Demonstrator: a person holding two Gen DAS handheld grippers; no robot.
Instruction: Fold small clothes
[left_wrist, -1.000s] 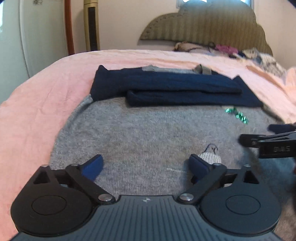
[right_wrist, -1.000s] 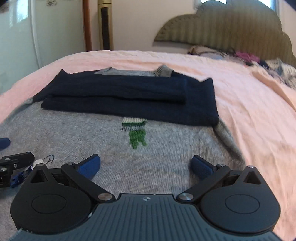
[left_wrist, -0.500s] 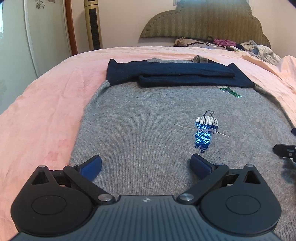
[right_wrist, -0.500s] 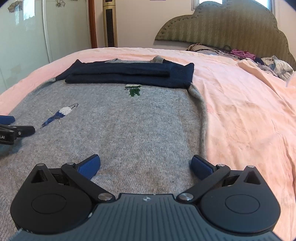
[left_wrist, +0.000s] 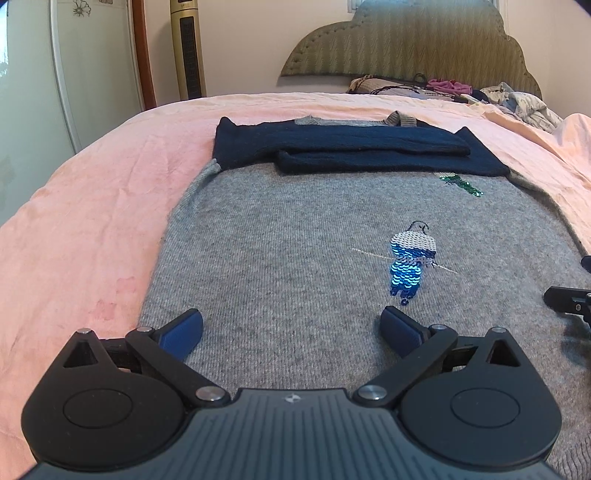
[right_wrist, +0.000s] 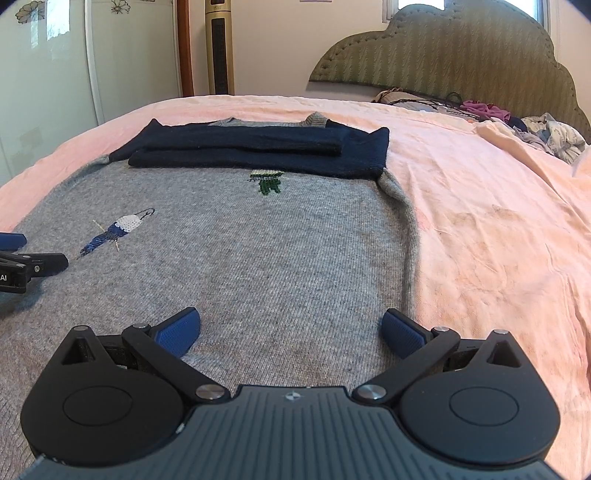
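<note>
Your left tool (left_wrist: 291, 326) is spread wide and holds nothing; its blue pads (left_wrist: 183, 330) hover just above the grey sweater (left_wrist: 280, 236), near the hem. Your right tool (right_wrist: 291, 326) is the same, wide and empty, with its 3 o'clock pad just beside the sweater's side edge.

The sweater lies flat on the pink bed (left_wrist: 92, 206). Its navy sleeves (left_wrist: 354, 147) are already folded across the top, at 12 o'clock from both tools.

I think the next step is to take the hem and fold it upward. The danger is that the pads pinch only the top layer of knit, so the back stays behind and the fold becomes crooked. They could also catch the sheet below, because both are soft and thin. If one tool lifts sooner than the other, the sleeves may slide out.

The knit is fine-ribbed and stretchy, so it will sag. The sequin bird (left_wrist: 410, 264) is shiny and scaly, and may snag.
</note>
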